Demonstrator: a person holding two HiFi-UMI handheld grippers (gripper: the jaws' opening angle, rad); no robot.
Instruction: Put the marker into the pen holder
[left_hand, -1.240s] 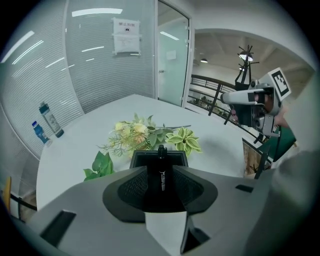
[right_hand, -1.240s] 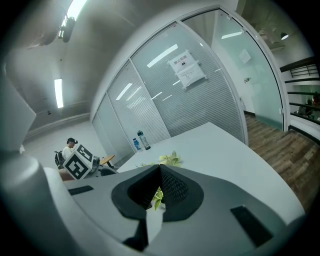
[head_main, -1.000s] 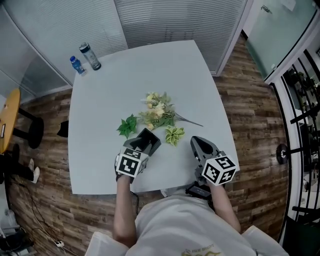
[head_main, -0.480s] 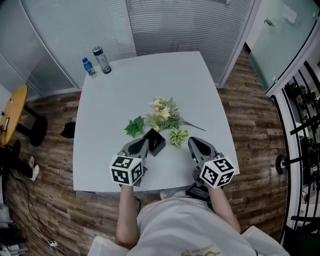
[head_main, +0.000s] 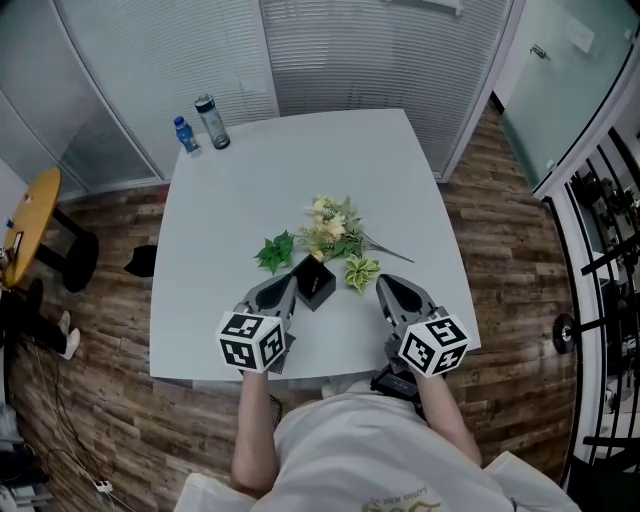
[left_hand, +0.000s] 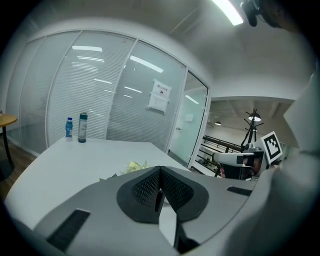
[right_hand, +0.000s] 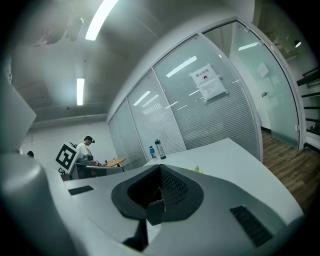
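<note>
A glass-walled office with lowered blinds and a wood floor surrounds a white table (head_main: 200, 300). Two bottles (head_main: 212, 122) stand at its far left corner, and a bunch of artificial flowers (head_main: 330, 235) lies near the middle. The black pen holder (head_main: 316, 283) stands just in front of the flowers, near the person.

No marker shows in any view, on the table or in either pair of tongs. The step in hand therefore looks like finding the marker and picking it up. To do that well, I would open one pair of tongs wide first. Then I would take the marker across its barrel near the middle, so that it hangs straight. It should go down into the holder's open top without knocking the rim, since the holder looks light enough to tip.

The left tongs (head_main: 285, 284) lie just left of the pen holder; whether they touch it I cannot tell. They are closing, and the pads meet with nothing between them. The right tongs (head_main: 386, 284) rest to the right of the holder, apart from it, also pressed together and empty.
</note>
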